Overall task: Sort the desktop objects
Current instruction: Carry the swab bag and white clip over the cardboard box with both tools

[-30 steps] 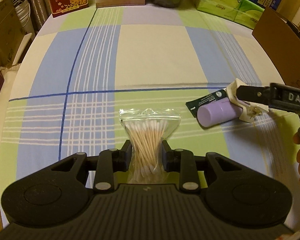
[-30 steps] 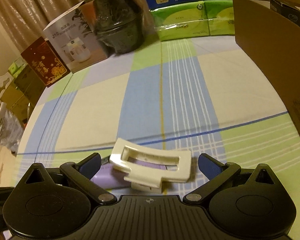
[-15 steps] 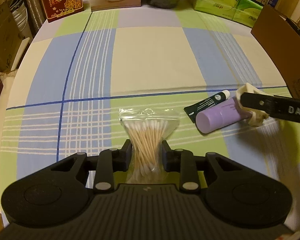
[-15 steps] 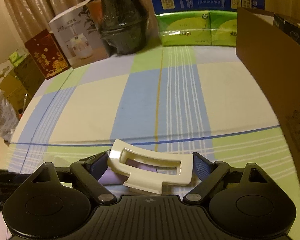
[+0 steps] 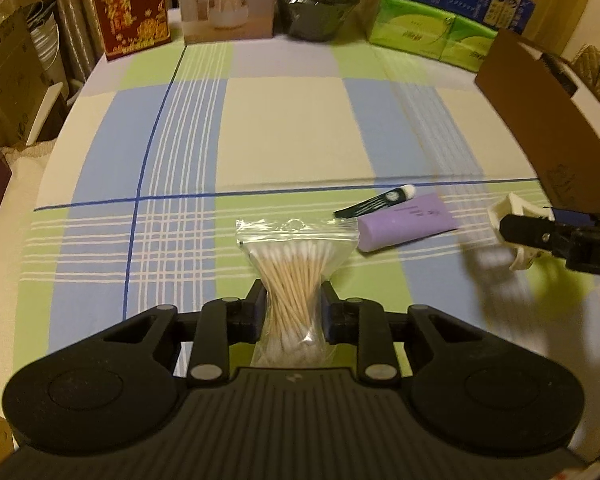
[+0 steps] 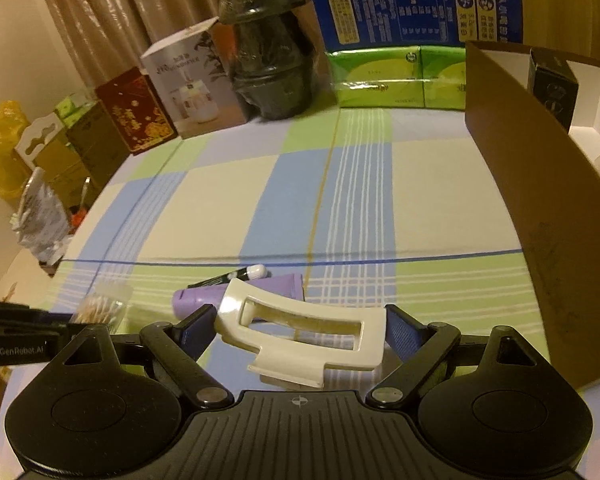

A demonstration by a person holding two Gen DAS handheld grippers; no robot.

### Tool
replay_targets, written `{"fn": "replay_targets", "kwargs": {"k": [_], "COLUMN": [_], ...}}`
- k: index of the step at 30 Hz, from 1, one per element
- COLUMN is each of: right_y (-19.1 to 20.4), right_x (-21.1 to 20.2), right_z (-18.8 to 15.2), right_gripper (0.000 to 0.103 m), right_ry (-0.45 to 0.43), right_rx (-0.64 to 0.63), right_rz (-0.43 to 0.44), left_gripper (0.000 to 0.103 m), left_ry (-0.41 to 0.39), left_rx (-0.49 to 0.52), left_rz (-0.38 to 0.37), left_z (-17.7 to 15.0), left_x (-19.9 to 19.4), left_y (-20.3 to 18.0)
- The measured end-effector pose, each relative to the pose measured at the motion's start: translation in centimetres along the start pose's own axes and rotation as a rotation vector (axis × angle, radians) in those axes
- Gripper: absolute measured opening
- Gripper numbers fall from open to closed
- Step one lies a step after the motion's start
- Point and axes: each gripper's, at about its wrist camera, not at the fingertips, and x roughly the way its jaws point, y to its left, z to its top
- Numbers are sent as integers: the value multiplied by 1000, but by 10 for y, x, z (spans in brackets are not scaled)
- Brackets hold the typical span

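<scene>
Both jaw pairs are loaded. On the left gripper (image 5: 293,312) the jaws are nearly shut, pinching the lower half of the swab bag (image 5: 296,268); the zip end fans out ahead of the pads. On the right gripper (image 6: 299,330) the jaws stand wide, with a pad against each end of the clip (image 6: 304,332), a cream hair clip held across its full length and tilted, left end higher.

Two items lie loose on the tablecloth (image 5: 292,132): the purple tube (image 5: 406,222) and the dark tube (image 5: 374,202) just behind it, touching or nearly so. The swab bag's zip corner reaches close to the purple tube. The cardboard box (image 6: 540,184) stands open at the right edge of the table, with a dark carton already inside; this is judged the likely drop point.

Risks from here:

- Bag slip. The film is slick and the swabs shift inside, so a fast swing could let the bag slide out of the pads.
- Clip twist. It is held only by its ends and sits askew; a knock on the box wall could turn it out of the grip.
- Collision. Both grippers work close together, and crossing paths toward the box could bring them into contact.
- Dragging. A low carry could sweep the bag's free end across the tubes.
</scene>
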Motion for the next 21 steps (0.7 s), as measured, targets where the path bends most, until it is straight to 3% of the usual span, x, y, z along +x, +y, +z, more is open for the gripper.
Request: {"fn": "replay_targets", "kwargs": {"k": [10, 21], "right_y": [-11, -59], "right_x": [-60, -128], "right_z": [-7, -18], "right_gripper": [85, 85], "right_ry": [-67, -147], "right_rx": [-17, 38], "right_rz": [46, -28], "left_gripper": [22, 22], "left_ry": [-101, -178], "left_rx": [78, 220], "left_rz": [-71, -209], "left_z": [3, 11], "left_x": [-49, -76], "left_y": [-51, -141]}}
